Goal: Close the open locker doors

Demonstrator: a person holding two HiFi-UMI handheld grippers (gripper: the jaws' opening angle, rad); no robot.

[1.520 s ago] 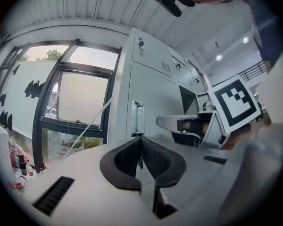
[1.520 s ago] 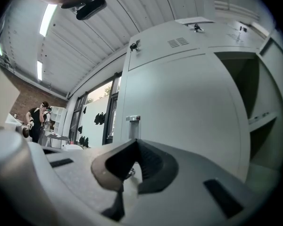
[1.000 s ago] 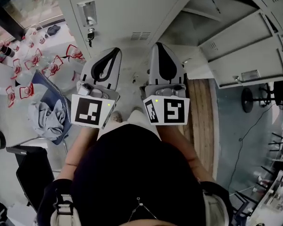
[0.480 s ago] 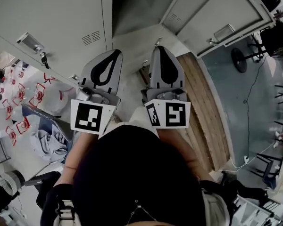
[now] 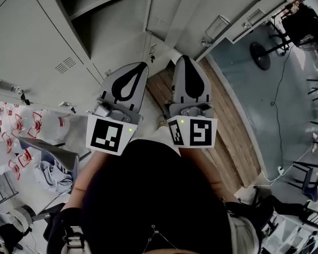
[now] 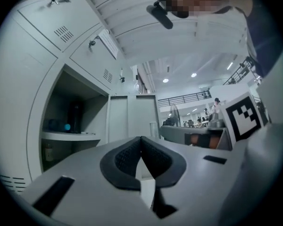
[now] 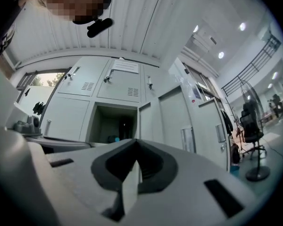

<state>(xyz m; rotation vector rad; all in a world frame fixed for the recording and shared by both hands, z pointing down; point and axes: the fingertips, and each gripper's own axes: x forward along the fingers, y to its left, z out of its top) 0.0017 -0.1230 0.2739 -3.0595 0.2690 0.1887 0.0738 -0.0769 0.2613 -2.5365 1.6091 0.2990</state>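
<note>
Swung-out locker doors (image 5: 201, 9) jut ahead beside an unblocked compartment (image 5: 95, 23).

Wooden planks (image 5: 234, 144) along grey-blue floor (image 5: 278, 110)

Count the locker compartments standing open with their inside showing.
1. The open compartment is straight ahead in the right gripper view, under a closed vented door; it shows at the head view's top left too. Doors standing out to its right may hide more.

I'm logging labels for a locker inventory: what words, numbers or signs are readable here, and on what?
No text here can be read.
Paper sheet on an upper locker door: print too small to read.
Red print on the white bags: too blurred to read.
</note>
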